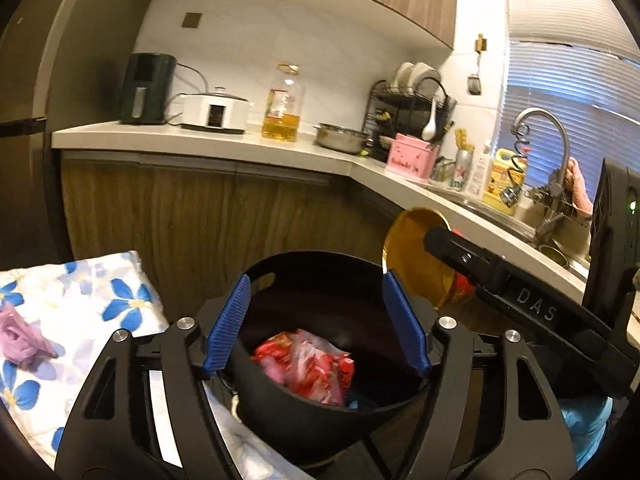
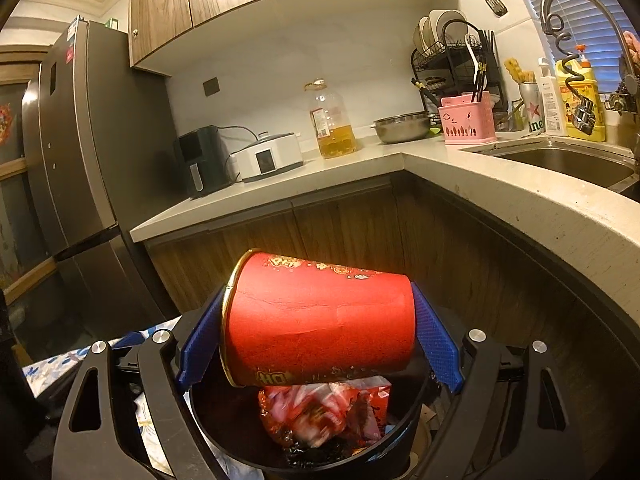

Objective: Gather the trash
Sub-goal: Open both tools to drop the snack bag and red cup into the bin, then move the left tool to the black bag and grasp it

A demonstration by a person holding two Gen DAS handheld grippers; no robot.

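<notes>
1. My right hand-held gripper [image 2: 320,332] is clamped across the red paper cup [image 2: 320,320], which lies on its side with its mouth toward 9 o'clock, directly above the black trash bin [image 2: 224,436].
2. My left hand-held gripper [image 1: 316,324] stands apart and empty, its blue pads [image 1: 228,324] framing the bin's mouth.
3. Risk, as I judge it: the cup sits toward the bin's rim at 12 o'clock, so letting go now could bounce it off the edge onto the floor. Squeezing harder may crumple the thin wall.
4. The red wrappers [image 2: 324,412] already piled inside might deflect it.
5. Count: one cup, one bin, one crumpled purple scrap [image 1: 20,340] on the floral cloth [image 1: 80,312] at 9 o'clock, two grippers.
</notes>
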